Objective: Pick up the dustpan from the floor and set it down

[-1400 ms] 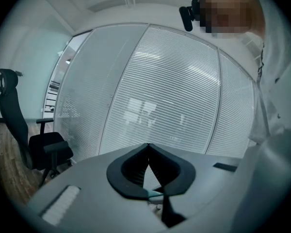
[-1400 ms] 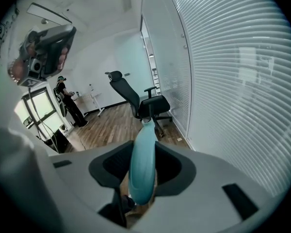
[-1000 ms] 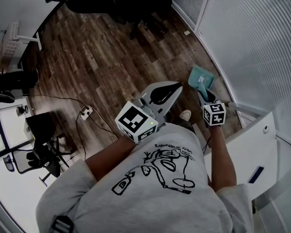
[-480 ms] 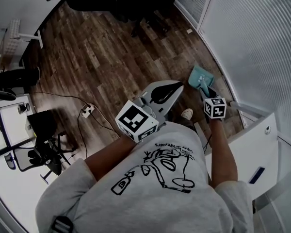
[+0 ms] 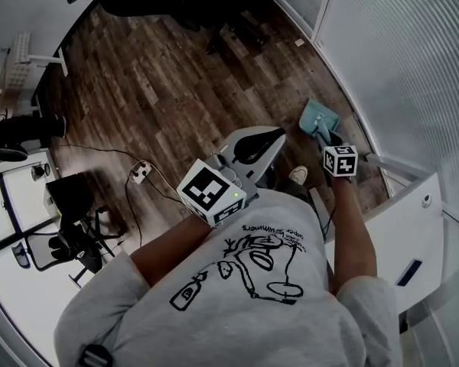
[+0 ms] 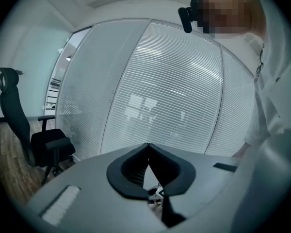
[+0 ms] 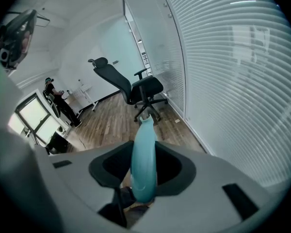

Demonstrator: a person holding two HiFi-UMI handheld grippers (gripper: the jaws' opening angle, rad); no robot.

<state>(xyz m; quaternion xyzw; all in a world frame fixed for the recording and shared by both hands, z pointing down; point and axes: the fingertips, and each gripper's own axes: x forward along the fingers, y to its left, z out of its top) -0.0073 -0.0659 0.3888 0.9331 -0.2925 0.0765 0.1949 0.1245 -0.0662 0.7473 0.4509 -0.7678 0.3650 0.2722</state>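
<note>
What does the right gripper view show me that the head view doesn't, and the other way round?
Only the right gripper view: the fingers pressed on either side of the teal dustpan, which is seen edge-on. Only the head view: the left gripper, held away from the dustpan, a power strip on the floor and the person's shoe. Both: the dustpan at the right gripper, the wood floor and the blinds alongside.

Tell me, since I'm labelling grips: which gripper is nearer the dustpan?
Right. The right gripper is shut on the handle of the dustpan; the left gripper, shut and empty, is held apart from it, to its left in the head view.
</note>
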